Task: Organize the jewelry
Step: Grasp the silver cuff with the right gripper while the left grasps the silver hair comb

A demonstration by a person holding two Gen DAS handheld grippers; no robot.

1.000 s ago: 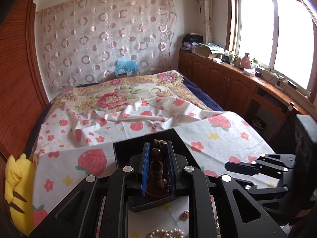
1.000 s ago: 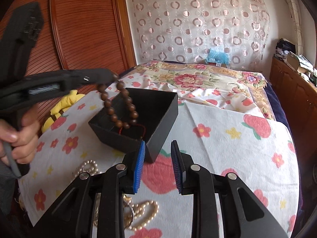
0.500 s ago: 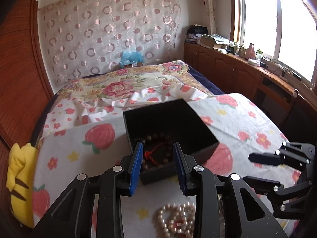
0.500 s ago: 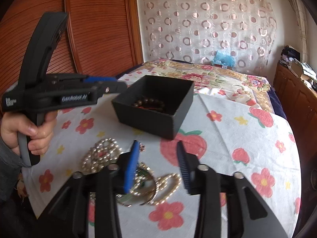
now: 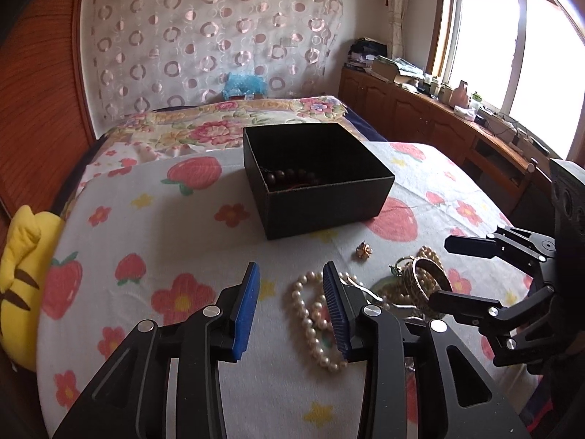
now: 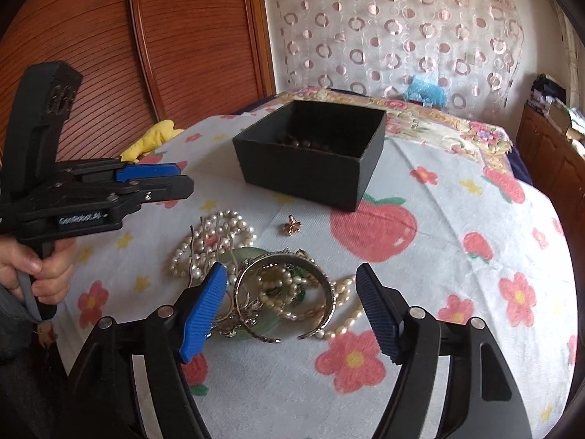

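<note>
Box [image 6: 310, 161] at twelve o'clock is already holding the brown beads [image 5: 290, 175]; I'm judging one piece done. Bangle [image 6: 289, 292], pearls [image 6: 212, 241] and charm [image 6: 291, 225] are still lying outside. Right gripper [image 6: 289, 303] is opening wide above the bangle, left gripper [image 5: 290, 307] is opening too, both gripping nothing.

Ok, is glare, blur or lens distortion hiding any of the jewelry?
Left wrist view: the window is blown out, but the pearl necklace stays sharp. Right wrist view: even light, the bangle is clear, and fisheye bends the wardrobe door.
</note>
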